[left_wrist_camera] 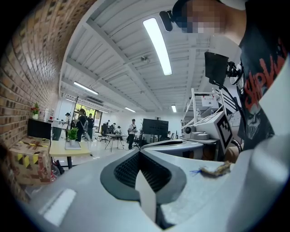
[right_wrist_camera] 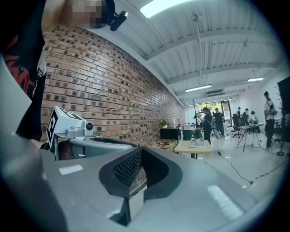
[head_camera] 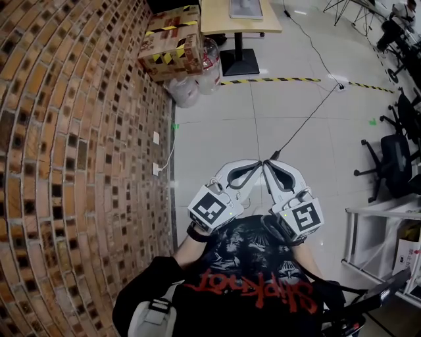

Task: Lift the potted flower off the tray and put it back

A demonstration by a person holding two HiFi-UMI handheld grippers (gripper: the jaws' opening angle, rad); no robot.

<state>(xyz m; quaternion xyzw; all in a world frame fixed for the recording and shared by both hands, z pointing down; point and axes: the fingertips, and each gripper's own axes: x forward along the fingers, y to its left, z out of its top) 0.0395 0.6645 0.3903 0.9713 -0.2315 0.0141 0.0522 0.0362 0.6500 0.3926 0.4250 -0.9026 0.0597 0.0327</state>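
Observation:
The potted flower (left_wrist_camera: 72,133), a small green plant, stands on a grey tray (left_wrist_camera: 72,146) on a pale wooden table (left_wrist_camera: 68,151) far across the room. The right gripper view shows the same potted flower (right_wrist_camera: 196,133), tray (right_wrist_camera: 196,143) and table (right_wrist_camera: 194,147). In the head view only the table (head_camera: 240,20) and tray (head_camera: 245,9) show at the top edge. My left gripper (head_camera: 258,166) and right gripper (head_camera: 268,166) are held side by side in front of my chest, tips nearly touching. The left gripper (left_wrist_camera: 140,152) and right gripper (right_wrist_camera: 141,149) both have their jaws together with nothing between them.
A brick wall (head_camera: 72,151) runs along the left. A cardboard box (head_camera: 171,46) with yellow-black tape and plastic bags (head_camera: 191,85) sit by the table's foot. A black cable (head_camera: 309,115) crosses the floor. Office chairs (head_camera: 395,158) and a white rack (head_camera: 381,230) stand right. People (left_wrist_camera: 81,122) stand far off.

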